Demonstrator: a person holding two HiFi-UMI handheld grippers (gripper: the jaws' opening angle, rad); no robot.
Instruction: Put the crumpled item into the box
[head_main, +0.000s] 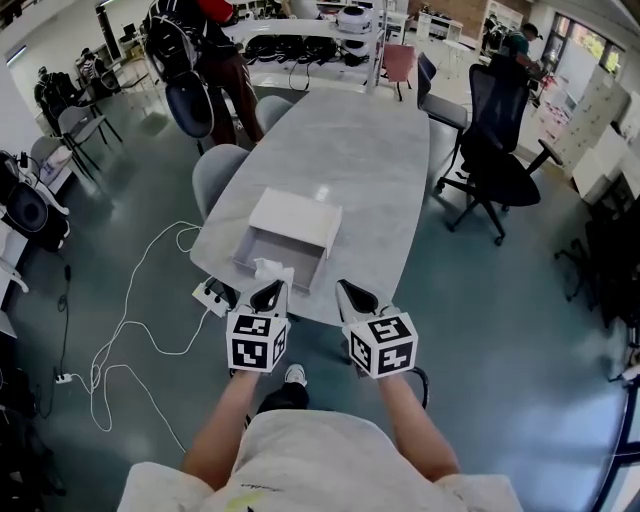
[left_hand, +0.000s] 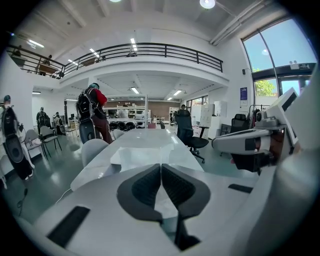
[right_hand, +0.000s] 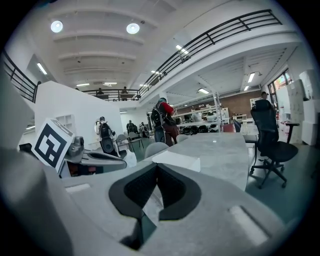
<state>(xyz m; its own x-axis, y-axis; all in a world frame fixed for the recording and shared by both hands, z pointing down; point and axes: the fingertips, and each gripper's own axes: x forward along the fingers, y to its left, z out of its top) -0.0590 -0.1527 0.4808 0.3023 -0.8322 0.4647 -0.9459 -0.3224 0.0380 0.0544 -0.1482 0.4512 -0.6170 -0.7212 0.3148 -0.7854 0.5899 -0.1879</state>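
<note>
A grey-green floor (head_main: 520, 330) is seen on all sides, and on it a long, pale grey surface (head_main: 350, 150) with rounded ends is stood, running away from the camera. A black office chair (head_main: 500, 170) is drawn up at its right side and a grey chair (head_main: 215, 175) at its left. A white cable (head_main: 130, 330) is looped over the floor to the left, near a white power strip (head_main: 212, 295) below the surface's near end.

A white box (head_main: 295, 218) is set at the near end of the surface, its lid raised at the back and its shallow tray open toward the camera.

The left gripper (head_main: 268, 295) and the right gripper (head_main: 350, 297) are held side by side just before the near edge, a little apart, each carried on a bare forearm. In each gripper's own view the two dark pads are seen pressed together at the tips, with nothing shown between them.

The crumpled item (head_main: 273, 268), a small white wad, is found at the near left part of the box, directly ahead of the left gripper's tips. Whether an edge of it is caught there cannot be told.
</note>
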